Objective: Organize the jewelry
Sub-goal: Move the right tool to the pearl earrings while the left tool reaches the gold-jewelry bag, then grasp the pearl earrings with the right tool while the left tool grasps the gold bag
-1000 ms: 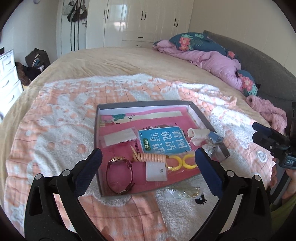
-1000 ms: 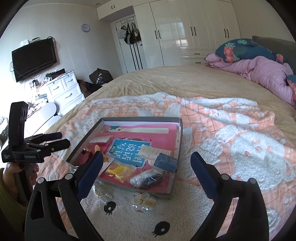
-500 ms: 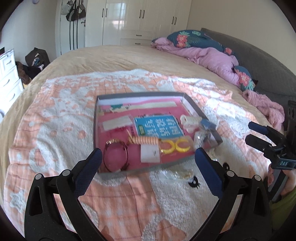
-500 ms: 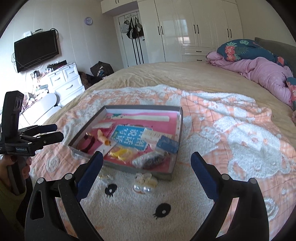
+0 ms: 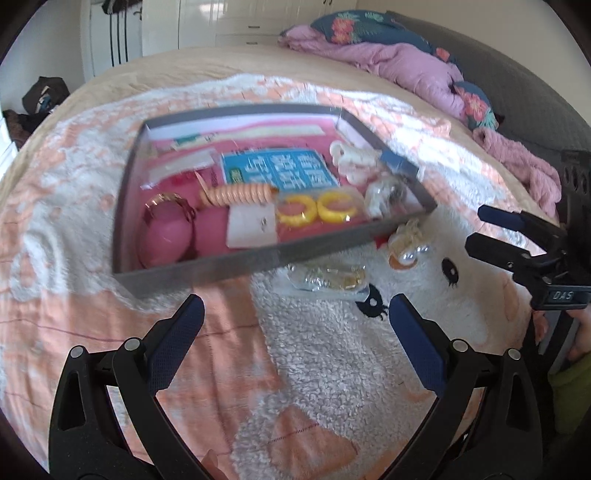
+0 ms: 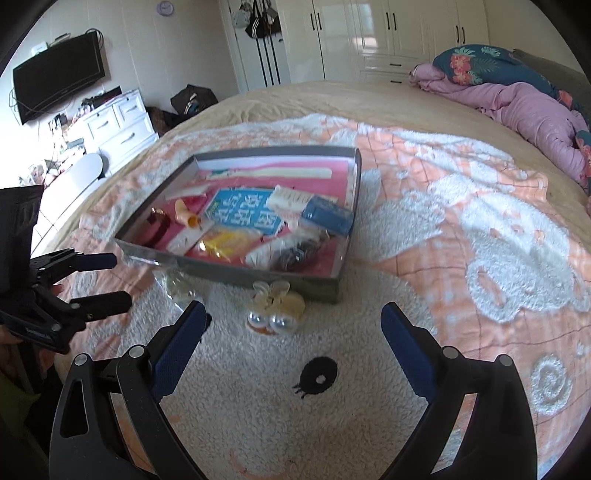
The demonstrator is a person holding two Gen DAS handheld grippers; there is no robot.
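A grey shallow box (image 5: 207, 271) (image 6: 236, 273) with a pink lining lies on the blanket, holding a bangle (image 5: 168, 205), a coiled orange hair tie (image 5: 236, 194), yellow rings (image 5: 317, 210), a blue booklet (image 5: 277, 170) and small packets. In front of it on the blanket lie a clear bag of gold jewelry (image 5: 328, 278) (image 6: 177, 286) and a pearl hair clip (image 5: 408, 247) (image 6: 275, 308). My left gripper (image 5: 295, 325) is open, just short of the clear bag. My right gripper (image 6: 293, 332) is open, with the pearl clip just beyond its fingers.
The bed carries a fleecy orange and white blanket (image 6: 480, 229). A purple quilt and floral pillows (image 6: 517, 92) lie at the far right. White drawers (image 6: 118, 129), a wall TV (image 6: 59, 81) and wardrobes (image 6: 369, 33) stand beyond the bed. A person's hand (image 5: 580, 339) holds the right gripper.
Both grippers have tilted down and come closer to the blanket's front edge. The box and the loose items in front of it now look larger and nearer.
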